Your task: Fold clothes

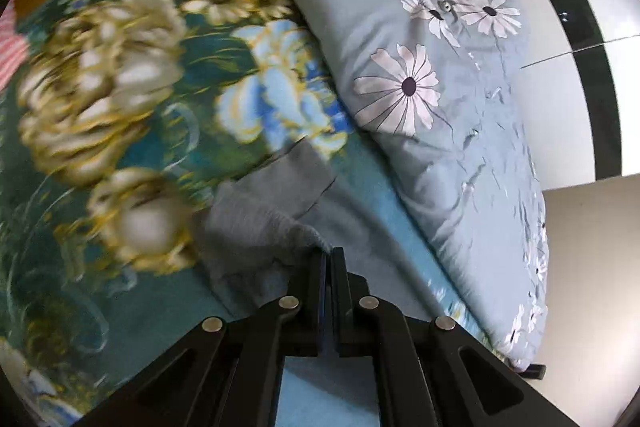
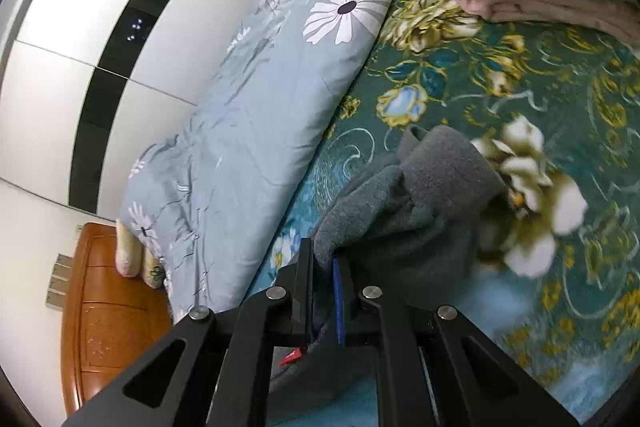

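**Ana:** Grey fleece, thick and napped: that is the garment (image 2: 420, 195) on the green flowered bedspread (image 2: 520, 87), and both tools have hold of it. The right gripper (image 2: 322, 259) is clenched on a bunched fold, cloth wedged between the blue pads. The left gripper (image 1: 328, 259) has its jaws drawn nearly together, with a grey edge (image 1: 272, 211) running up to the tips.

**Ben:** How far along does the folding look?

**Ana:** Somewhere in the middle, by her reading. The fleece is gathered and partly lifted, heaped on itself rather than spread flat or squared into a packet. A pinkish folded piece (image 2: 540, 7) lies well apart, near the far edge of the bed; whether it belongs to this job cannot be told. What is left for the grey one is to be laid out or doubled over neatly and set down.

**Ben:** Which way does it run?

**Ana:** In the right wrist view its long axis goes from the jaws up and away across the bed, roughly alongside the pale blue daisy quilt (image 2: 248, 115) beside it. A narrower end, perhaps a cuff or hem, points away from the gripper. Motion blur smears the rest.
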The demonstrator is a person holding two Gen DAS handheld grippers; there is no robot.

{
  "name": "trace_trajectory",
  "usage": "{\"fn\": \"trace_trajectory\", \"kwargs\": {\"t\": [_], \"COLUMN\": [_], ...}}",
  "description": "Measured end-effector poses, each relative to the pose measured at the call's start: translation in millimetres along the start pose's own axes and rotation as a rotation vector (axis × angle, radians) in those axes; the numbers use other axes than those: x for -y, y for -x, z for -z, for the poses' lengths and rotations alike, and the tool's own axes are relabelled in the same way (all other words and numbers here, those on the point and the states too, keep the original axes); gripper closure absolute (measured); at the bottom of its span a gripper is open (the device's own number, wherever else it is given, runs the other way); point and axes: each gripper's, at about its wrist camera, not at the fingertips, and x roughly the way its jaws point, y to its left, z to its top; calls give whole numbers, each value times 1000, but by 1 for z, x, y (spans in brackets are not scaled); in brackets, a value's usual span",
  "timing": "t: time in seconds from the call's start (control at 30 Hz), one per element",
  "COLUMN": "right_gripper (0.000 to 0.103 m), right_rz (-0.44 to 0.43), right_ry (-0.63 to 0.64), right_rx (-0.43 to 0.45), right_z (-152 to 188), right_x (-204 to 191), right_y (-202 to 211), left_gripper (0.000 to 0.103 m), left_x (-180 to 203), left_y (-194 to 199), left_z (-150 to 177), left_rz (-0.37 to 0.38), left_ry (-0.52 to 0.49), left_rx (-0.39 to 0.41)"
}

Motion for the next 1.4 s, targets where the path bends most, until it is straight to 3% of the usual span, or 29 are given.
{"fn": "trace_trajectory", "kwargs": {"t": [0.17, 0.37, 0.47, 0.57, 0.63, 0.67, 0.7, 0.77, 0.83, 0.9, 1.07, 1.17, 1.33, 1.4], "right_gripper": [95, 95, 95, 94, 92, 91, 91, 84, 52, 41, 37, 35, 34, 34], "right_rz": [50, 96, 125, 154, 173, 183, 179, 172, 165, 121, 62, 78, 168, 160], "right_ry": [-24, -60, -44, -27, -16, -10, 2, 26, 49, 59, 82, 45, -51, -92], "right_rx": [-20, -61, -78, -95, -106, -112, -112, -113, -113, -118, -96, -80, -75, -102], "right_z": [-24, -43, -47, -50, -53, -54, -54, -55, -56, -57, -51, -42, -21, -13], "right_x": [-9, -15, -16, -17, -18, -18, -18, -18, -19, -19, -12, 22, 89, 108], "right_y": [-37, -80, -94, -108, -117, -122, -122, -121, -121, -116, -85, -61, -38, -44], "left_gripper": [101, 100, 97, 91, 70, 53, 44, 43, 42, 42, 42, 42, 42, 42], "left_x": [34, 29, 27, 33, 28, 21, 11, -15, -44, -72, -98, -93, -76, -72], "left_y": [-64, -130, -147, -139, -113, -99, -82, -59, -45, -47, -69, -83, -98, -100], "left_z": [-38, -64, -69, -67, -61, -56, -50, -38, -28, -14, 8, 12, 8, 7], "left_rz": [-73, -123, -108, -47, 39, 65, 72, 37, -5, -18, 70, 115, 79, 81], "left_ry": [-36, 50, 55, -11, -55, -69, -81, -81, -57, 0, 144, 172, 141, 155], "left_rx": [-68, -107, -124, -143, -120, -98, -63, -10, 23, 1, -24, -16, 23, 34]}}
